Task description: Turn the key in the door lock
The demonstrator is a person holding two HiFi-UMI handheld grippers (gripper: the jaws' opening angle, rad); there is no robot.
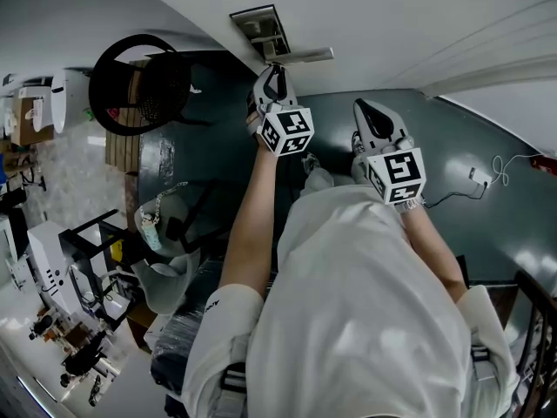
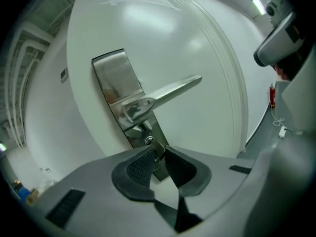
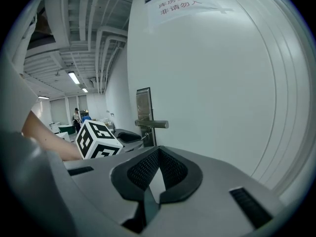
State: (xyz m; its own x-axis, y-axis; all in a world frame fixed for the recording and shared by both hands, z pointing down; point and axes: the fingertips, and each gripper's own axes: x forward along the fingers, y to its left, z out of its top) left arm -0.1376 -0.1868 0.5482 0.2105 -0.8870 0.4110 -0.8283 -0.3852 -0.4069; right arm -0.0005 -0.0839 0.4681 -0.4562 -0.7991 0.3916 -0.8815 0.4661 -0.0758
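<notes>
A steel lock plate (image 2: 114,78) with a lever handle (image 2: 174,90) sits on the white door (image 2: 197,43). Below the lever, a small key (image 2: 157,150) sticks out of the keyhole. My left gripper (image 2: 159,155) is shut on that key, its ribbed pads (image 2: 140,164) pressing it from both sides. In the head view the left gripper (image 1: 276,72) reaches up to the lock plate (image 1: 261,28). My right gripper (image 1: 366,107) hangs beside it to the right, away from the lock. Its jaws (image 3: 158,153) are shut with nothing between them.
The right gripper view shows the lock plate (image 3: 143,102), lever (image 3: 153,124) and the left gripper's marker cube (image 3: 97,139). A paper notice (image 3: 180,1) is taped high on the door. A round black chair (image 1: 139,81), shelves of clutter (image 1: 61,303) and a floor cable (image 1: 480,178) surround me.
</notes>
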